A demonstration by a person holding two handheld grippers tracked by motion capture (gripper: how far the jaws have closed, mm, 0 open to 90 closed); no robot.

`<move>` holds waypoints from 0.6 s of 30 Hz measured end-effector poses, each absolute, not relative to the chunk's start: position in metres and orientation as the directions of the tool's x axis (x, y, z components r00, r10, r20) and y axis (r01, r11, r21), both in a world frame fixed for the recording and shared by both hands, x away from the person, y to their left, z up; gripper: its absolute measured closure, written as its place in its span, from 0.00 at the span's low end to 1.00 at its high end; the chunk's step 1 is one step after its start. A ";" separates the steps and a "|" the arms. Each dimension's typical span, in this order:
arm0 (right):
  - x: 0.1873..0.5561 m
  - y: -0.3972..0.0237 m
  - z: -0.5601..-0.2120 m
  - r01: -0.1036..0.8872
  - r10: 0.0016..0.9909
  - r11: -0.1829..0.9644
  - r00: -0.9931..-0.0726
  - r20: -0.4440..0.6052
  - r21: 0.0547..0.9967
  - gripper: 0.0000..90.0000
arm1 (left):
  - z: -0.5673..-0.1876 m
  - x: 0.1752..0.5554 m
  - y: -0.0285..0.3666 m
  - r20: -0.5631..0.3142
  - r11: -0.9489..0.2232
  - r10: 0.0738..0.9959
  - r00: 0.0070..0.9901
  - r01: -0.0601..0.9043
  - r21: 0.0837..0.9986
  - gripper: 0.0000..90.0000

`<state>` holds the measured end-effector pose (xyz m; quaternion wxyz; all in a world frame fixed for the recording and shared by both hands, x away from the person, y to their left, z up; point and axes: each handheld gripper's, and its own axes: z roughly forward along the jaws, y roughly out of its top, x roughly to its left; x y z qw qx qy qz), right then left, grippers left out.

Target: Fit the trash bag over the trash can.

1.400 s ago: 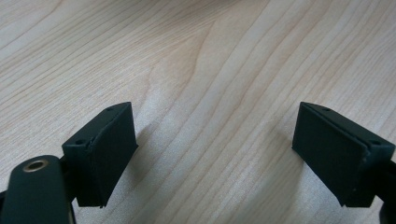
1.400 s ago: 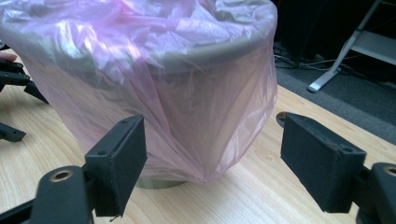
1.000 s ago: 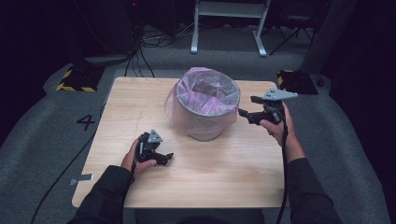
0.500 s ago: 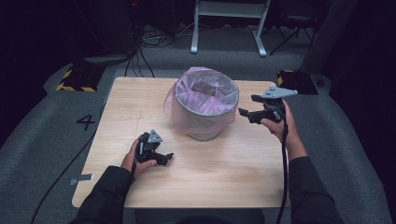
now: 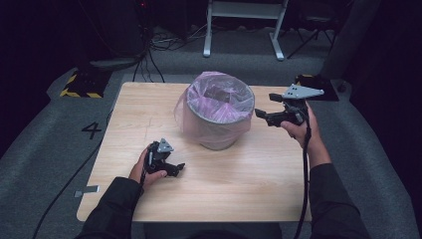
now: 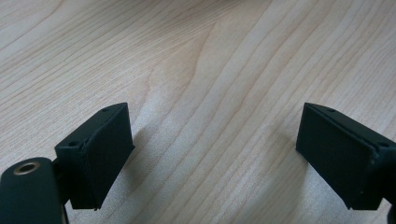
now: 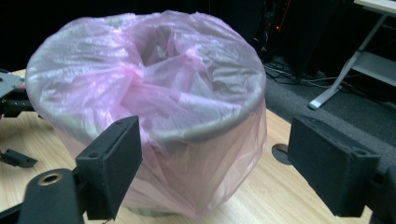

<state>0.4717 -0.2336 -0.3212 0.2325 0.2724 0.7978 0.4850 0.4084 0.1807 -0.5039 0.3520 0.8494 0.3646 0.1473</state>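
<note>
A grey round bin lined with a pink plastic bag stands upright in the middle of the wooden table. My right gripper hovers just right of the bin's rim, pointing at it. Its jaws are open and empty. In the right gripper view the bag-covered bin looms close ahead of the right gripper, apart from both jaws. My left gripper rests low near the table's front left, open. In the left gripper view its spread jaws frame the bare wood beneath the left gripper.
A round cable hole sits in the tabletop beside the bin. White desk legs and cables lie on the floor behind. A yellow-black striped block is off the table's back left corner. Bare wood spans the front right.
My right gripper has lifted a little beside the bin. The left gripper and the bin have kept still.
</note>
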 end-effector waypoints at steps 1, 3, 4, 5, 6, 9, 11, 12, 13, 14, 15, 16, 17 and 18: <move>0.472 -0.233 -0.320 0.208 0.660 0.382 -0.743 -0.109 0.900 0.20 | -0.504 0.408 0.181 -0.006 -0.486 0.723 0.691 0.516 0.705 0.12; 0.474 -0.232 -0.318 0.208 0.663 0.379 -0.741 -0.107 0.902 0.20 | -0.504 0.408 0.181 -0.006 -0.486 0.723 0.691 0.516 0.705 0.12; 0.475 -0.231 -0.316 0.210 0.663 0.374 -0.742 -0.103 0.903 0.20 | -0.504 0.408 0.181 -0.006 -0.486 0.723 0.691 0.516 0.705 0.12; 0.476 -0.230 -0.315 0.207 0.664 0.374 -0.741 -0.105 0.904 0.20 | -0.504 0.408 0.181 -0.006 -0.486 0.723 0.690 0.516 0.705 0.12; 0.477 -0.229 -0.313 0.208 0.665 0.374 -0.739 -0.105 0.904 0.20 | -0.504 0.408 0.181 -0.006 -0.487 0.723 0.691 0.516 0.705 0.12; 0.480 -0.225 -0.310 0.207 0.660 0.365 -0.745 -0.095 0.908 0.20 | -0.504 0.408 0.181 -0.006 -0.486 0.723 0.691 0.516 0.705 0.12; 0.481 -0.222 -0.307 0.203 0.661 0.369 -0.743 -0.103 0.907 0.20 | -0.504 0.408 0.181 -0.006 -0.486 0.723 0.691 0.516 0.705 0.12; 0.482 -0.220 -0.305 0.200 0.658 0.371 -0.745 -0.105 0.907 0.21 | -0.504 0.408 0.181 -0.006 -0.487 0.723 0.691 0.516 0.705 0.12; 0.482 -0.219 -0.304 0.201 0.657 0.370 -0.747 -0.103 0.907 0.21 | -0.504 0.408 0.181 -0.006 -0.486 0.723 0.691 0.516 0.705 0.12; 0.483 -0.217 -0.303 0.199 0.657 0.373 -0.746 -0.107 0.906 0.21 | -0.504 0.408 0.181 -0.006 -0.487 0.723 0.691 0.516 0.705 0.12; 0.484 -0.215 -0.303 0.199 0.656 0.375 -0.747 -0.108 0.905 0.21 | -0.504 0.408 0.181 -0.006 -0.487 0.723 0.691 0.516 0.705 0.12; 0.485 -0.213 -0.302 0.201 0.655 0.377 -0.748 -0.107 0.904 0.21 | -0.504 0.408 0.181 -0.006 -0.487 0.723 0.691 0.516 0.705 0.12; 0.486 -0.212 -0.301 0.199 0.653 0.382 -0.749 -0.111 0.902 0.21 | -0.504 0.408 0.181 -0.006 -0.486 0.723 0.691 0.516 0.705 0.12; 0.487 -0.210 -0.301 0.201 0.656 0.383 -0.747 -0.112 0.901 0.21 | -0.504 0.408 0.181 -0.006 -0.486 0.723 0.691 0.516 0.705 0.12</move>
